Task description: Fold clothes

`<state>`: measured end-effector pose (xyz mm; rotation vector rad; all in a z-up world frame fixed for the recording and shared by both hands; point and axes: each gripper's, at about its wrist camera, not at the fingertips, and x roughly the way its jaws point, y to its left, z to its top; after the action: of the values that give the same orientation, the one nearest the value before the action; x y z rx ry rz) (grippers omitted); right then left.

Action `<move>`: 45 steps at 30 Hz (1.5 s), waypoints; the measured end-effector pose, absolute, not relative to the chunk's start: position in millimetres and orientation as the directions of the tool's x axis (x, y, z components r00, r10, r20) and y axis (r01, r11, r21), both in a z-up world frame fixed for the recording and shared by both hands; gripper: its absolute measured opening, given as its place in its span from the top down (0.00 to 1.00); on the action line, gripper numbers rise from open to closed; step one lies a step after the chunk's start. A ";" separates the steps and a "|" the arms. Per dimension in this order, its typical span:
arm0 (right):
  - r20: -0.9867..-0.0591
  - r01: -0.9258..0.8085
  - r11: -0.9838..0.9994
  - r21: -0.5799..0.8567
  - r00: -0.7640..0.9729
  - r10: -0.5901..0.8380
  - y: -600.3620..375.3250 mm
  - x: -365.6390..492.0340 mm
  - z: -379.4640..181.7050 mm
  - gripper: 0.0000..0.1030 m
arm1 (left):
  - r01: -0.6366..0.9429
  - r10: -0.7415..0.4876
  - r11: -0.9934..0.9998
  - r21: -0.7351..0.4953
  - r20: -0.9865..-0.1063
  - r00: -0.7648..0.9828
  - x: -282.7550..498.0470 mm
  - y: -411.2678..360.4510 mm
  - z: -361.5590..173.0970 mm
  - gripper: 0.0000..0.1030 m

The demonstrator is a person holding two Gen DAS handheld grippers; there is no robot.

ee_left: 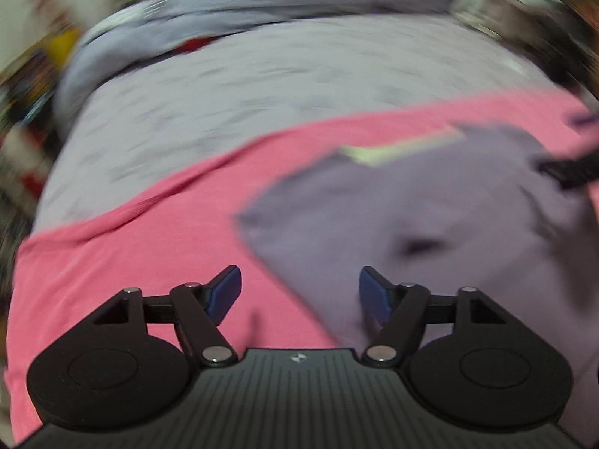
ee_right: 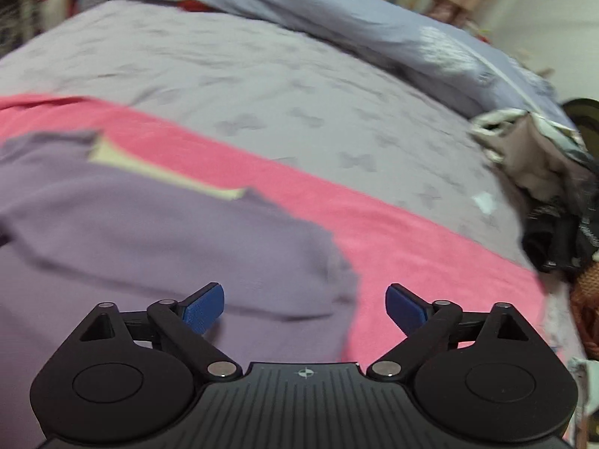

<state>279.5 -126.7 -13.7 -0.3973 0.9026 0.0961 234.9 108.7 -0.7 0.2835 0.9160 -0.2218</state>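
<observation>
A purple garment (ee_left: 430, 217) with a pale yellow collar strip (ee_left: 400, 146) lies on a pink cloth (ee_left: 123, 258) spread over a bed. It also shows in the right wrist view (ee_right: 149, 239), with the yellow strip (ee_right: 157, 166) and the pink cloth (ee_right: 411, 250). My left gripper (ee_left: 299, 292) is open and empty, hovering over the garment's left edge. My right gripper (ee_right: 305, 308) is open and empty, above the garment's right edge. Part of the right gripper shows blurred at the right edge of the left wrist view (ee_left: 569, 170). Both views are motion-blurred.
The bed has a grey bow-patterned sheet (ee_right: 262, 86) and a bunched blue-grey duvet (ee_right: 374, 26) at the far side. A pile of dark and pale clothes (ee_right: 550, 187) lies at the bed's right edge. Blurred clutter (ee_left: 33, 86) stands to the left.
</observation>
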 end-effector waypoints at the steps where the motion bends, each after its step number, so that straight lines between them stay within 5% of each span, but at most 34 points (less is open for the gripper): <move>1: -0.793 -0.260 0.926 -0.274 0.605 -0.065 -124.7 276.4 -15.2 0.10 | 0.346 -0.075 0.923 0.170 -0.802 0.593 229.9 97.2 -3.8 0.27; 7: -0.831 -0.125 0.973 -0.192 0.548 -0.094 -135.3 301.3 -35.1 0.20 | 0.282 0.137 0.878 0.388 -0.766 0.628 234.7 81.3 -37.7 0.27; 13: -0.647 -0.244 0.737 -0.631 0.689 -0.326 -110.4 273.5 -48.1 0.24 | 0.175 0.221 0.895 0.411 -0.748 0.626 234.7 113.1 -37.7 0.26; 19: -0.584 -0.448 0.458 -0.768 0.783 -0.212 -86.1 226.5 -78.2 0.31 | 0.133 0.225 0.917 0.376 -0.764 0.605 241.1 119.6 -39.5 0.26; 25: -0.557 -0.470 0.404 -0.785 0.821 -0.125 -85.1 246.5 -88.8 0.34 | 0.110 0.210 0.936 0.336 -0.779 0.591 242.0 125.5 -39.2 0.24; 26: -0.561 -0.478 0.400 -0.782 0.820 -0.117 -85.9 249.0 -86.9 0.38 | 0.112 0.209 0.935 0.335 -0.779 0.591 241.9 125.6 -39.0 0.24; 28: -0.554 -0.479 0.366 -0.798 0.822 -0.130 -89.6 249.8 -87.8 0.64 | 0.113 0.205 0.937 0.332 -0.781 0.590 240.7 125.5 -38.4 0.24; 29: -0.541 -0.469 0.346 -0.813 0.828 -0.148 -92.6 249.5 -89.3 0.94 | 0.112 0.204 0.938 0.329 -0.782 0.590 240.9 125.9 -38.1 0.24; 41: -0.546 -0.447 0.399 -0.801 0.818 -0.181 -128.9 230.2 -65.7 0.96 | 0.141 0.201 0.926 0.350 -0.774 0.600 237.1 122.3 -34.2 0.24; 43: -0.555 -0.475 0.358 -0.804 0.815 -0.166 -125.3 221.6 -72.3 0.91 | 0.146 0.202 0.924 0.353 -0.776 0.597 238.2 121.7 -35.4 0.24; 45: -0.546 -0.496 0.290 -0.818 0.829 -0.123 -118.3 208.3 -79.1 0.65 | 0.143 0.193 0.930 0.338 -0.783 0.592 239.2 124.4 -35.1 0.24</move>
<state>208.3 -118.3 -79.1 -1.2703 0.5782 0.2686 239.2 124.4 -35.1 0.3887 0.9435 0.0304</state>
